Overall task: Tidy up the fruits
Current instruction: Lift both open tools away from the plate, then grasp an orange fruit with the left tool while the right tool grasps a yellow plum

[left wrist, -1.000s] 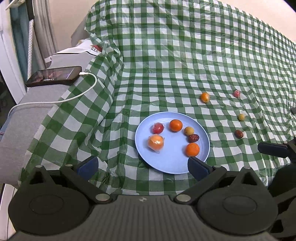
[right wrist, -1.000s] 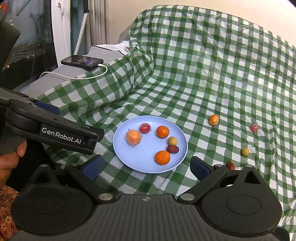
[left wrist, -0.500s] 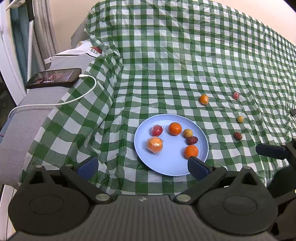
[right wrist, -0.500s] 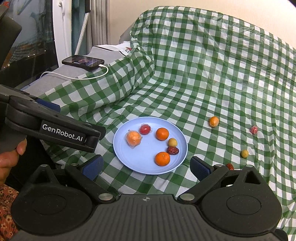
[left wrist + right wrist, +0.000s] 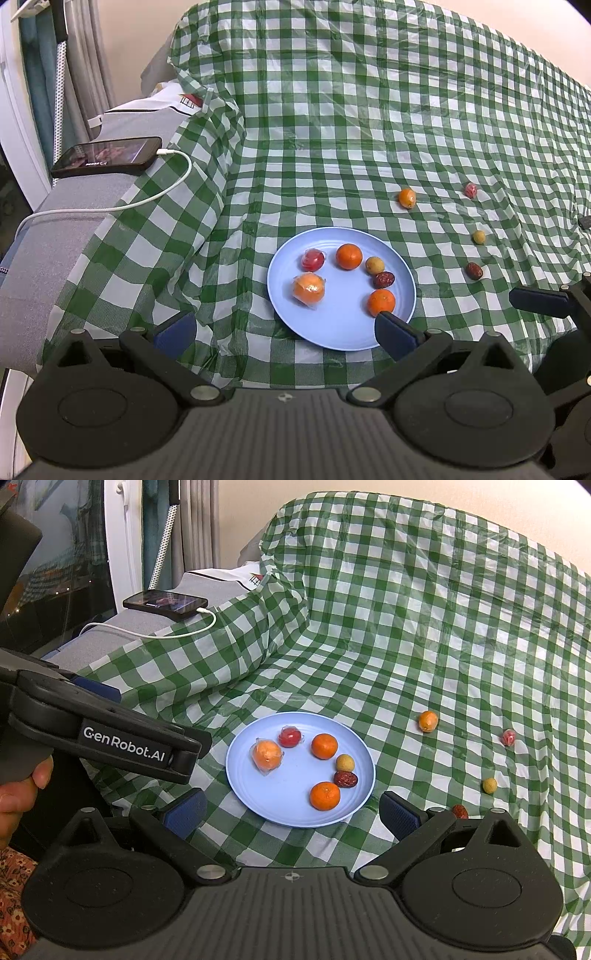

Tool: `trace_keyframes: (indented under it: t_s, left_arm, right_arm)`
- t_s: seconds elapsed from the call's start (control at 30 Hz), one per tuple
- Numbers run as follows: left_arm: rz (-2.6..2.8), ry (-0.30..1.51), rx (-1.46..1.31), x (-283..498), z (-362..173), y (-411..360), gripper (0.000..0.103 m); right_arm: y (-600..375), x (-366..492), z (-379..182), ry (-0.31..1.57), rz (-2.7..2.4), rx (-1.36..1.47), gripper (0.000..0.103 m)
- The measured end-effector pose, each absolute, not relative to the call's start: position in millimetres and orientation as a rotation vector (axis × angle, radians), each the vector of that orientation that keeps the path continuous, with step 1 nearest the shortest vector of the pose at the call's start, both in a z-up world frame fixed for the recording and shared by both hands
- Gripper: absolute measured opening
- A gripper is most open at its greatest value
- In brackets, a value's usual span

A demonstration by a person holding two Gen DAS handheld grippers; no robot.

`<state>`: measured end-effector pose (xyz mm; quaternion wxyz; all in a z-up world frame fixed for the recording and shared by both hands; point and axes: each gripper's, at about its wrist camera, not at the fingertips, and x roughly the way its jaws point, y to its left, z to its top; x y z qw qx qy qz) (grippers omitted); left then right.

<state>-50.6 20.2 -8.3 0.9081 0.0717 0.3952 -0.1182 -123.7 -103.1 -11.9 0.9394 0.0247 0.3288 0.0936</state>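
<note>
Now both grippers hang wide open and empty over the near edge of the checked cloth (image 5: 332, 122).

Between the spread fingers of the left gripper (image 5: 284, 328) and the right gripper (image 5: 291, 812) lies a blue plate (image 5: 332, 332) holding six fruits: two wrapped ones, two oranges (image 5: 348, 256), a small yellow fruit and a dark red date. Four more fruits sit on the cloth to the plate's right, well apart: an orange one (image 5: 407, 197), a wrapped red one (image 5: 470, 189), a yellow one (image 5: 479, 236) and another date (image 5: 473, 270). A phone (image 5: 107, 156) charges on the left.

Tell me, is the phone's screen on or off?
On. The phone lies flat on the grey surface, its screen glowing with a colourful picture, and a white cable is plugged into it.
</note>
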Motion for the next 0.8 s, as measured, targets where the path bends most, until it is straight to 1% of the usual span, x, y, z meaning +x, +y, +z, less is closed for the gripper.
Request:
trace_keyframes:
  t_s: [0.47,0.8]
  left_arm:
    - [-0.237,0.829,0.159,-39,-11,22,0.103]
    - [-0.255,0.842,0.191,-18,-9,-6,0.103]
  right_arm:
    - [-111,-119,-19,0.673,0.161,0.094,0.099]
    - [-158,-109,-36,0.661,0.006,0.199,0.099]
